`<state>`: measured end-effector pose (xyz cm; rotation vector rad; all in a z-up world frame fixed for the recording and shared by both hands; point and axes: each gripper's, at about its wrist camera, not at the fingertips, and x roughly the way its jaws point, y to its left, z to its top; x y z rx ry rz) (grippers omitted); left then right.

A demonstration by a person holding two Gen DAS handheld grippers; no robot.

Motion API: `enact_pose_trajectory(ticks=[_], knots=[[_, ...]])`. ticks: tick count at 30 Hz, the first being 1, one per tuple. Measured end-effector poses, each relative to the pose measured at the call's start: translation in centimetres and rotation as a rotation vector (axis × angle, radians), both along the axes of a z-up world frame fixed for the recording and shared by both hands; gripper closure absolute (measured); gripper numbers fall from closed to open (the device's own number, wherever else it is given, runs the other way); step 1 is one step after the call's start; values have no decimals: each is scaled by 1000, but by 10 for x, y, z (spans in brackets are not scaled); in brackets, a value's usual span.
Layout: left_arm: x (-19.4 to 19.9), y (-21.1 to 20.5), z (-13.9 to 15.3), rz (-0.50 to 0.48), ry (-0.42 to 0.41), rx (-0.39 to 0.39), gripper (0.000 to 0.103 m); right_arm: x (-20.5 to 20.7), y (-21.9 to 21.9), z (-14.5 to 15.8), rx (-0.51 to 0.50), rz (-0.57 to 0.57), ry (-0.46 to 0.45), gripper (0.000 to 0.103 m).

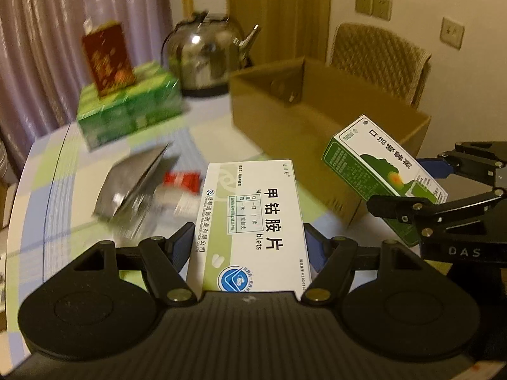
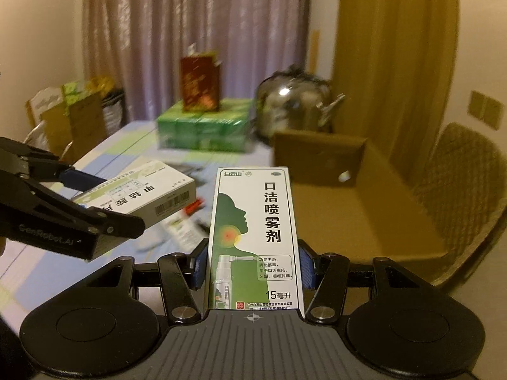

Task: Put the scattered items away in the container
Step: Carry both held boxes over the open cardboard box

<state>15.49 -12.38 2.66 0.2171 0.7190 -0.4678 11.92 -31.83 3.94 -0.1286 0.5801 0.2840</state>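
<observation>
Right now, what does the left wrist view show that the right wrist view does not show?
Only the left wrist view shows the silvery pouch lying on the table and the wall switches. Only the right wrist view shows the bags and cartons beyond the table's far left edge. Both show the tablet box, the spray box, the cardboard box, the kettle and the green packs.

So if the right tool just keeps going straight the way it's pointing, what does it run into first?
Probably the cardboard box. The right tool, shut on the mouth spray carton, points roughly at the box's near left wall or just inside it. Depth is unclear, so the carton's tip might clear the rim.
</observation>
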Motion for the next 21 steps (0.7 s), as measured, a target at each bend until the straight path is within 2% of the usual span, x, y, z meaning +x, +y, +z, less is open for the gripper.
enact_pose_trajectory(ticks=[9, 16, 21], knots=[[27, -81, 28, -77, -59, -62, 36, 51, -66, 21, -33, -105, -40, 50], [57, -139, 24, -109, -43, -79, 36, 81, -102, 4, -30, -144, 6, 50], [76, -156, 14, -102, -14, -81, 36, 97, -114, -9, 1, -154, 39, 50]])
